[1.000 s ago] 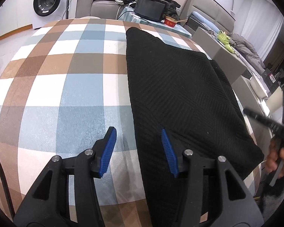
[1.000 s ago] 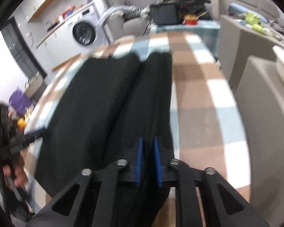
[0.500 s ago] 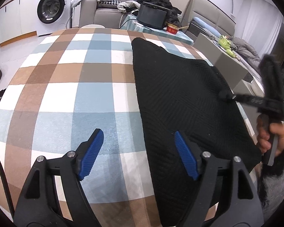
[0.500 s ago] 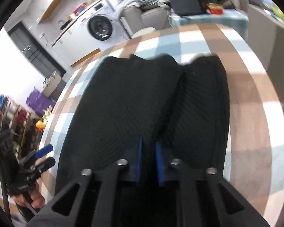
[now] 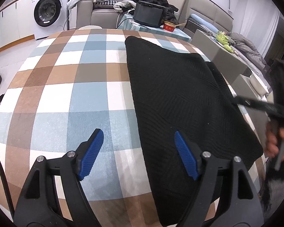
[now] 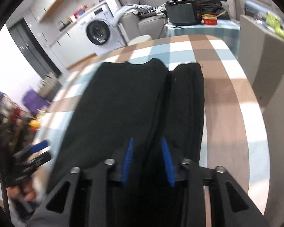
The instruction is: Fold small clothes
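Checked tablecloth [image 5: 89, 98] under black garment [image 5: 179, 98]

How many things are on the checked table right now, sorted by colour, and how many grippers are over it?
Black garment: 1
Blue-padded grippers: 2, left gripper and right gripper
Total: 3

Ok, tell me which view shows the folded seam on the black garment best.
The right wrist view: the black garment shows as a wide panel beside a narrower folded strip, the seam running between them. The left wrist view shows mostly one flat black panel, with the fold only at its far right edge.
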